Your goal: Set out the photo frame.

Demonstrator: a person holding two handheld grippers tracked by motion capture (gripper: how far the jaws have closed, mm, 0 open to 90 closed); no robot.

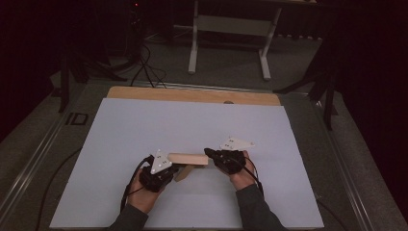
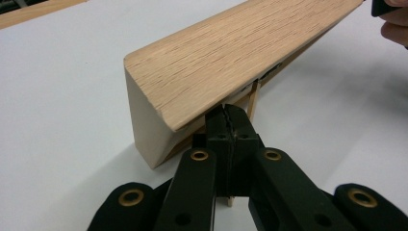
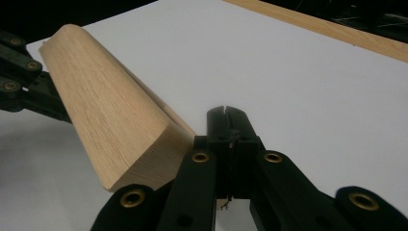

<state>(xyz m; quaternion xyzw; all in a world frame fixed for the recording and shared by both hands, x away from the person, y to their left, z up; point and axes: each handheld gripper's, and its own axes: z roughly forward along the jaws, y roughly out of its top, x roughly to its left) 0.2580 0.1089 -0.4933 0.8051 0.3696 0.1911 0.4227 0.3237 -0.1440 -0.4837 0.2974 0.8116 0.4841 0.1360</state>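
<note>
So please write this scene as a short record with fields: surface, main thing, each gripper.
surface: white board lying on a wooden table
main thing: wooden block, light oak grain, lying between the two grippers
thin part: wooden stick under the block
left gripper: jaws closed together at the block's lower edge, seemingly pinching the stick
right gripper: jaws closed, beside the block's other end

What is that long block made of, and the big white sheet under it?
The block looks like pale, unpainted wood: fine brown grain lines run along its top, and its surface looks matte. The white sheet on the table is smooth and dull, maybe paper or thin board; I can't tell which.
</note>
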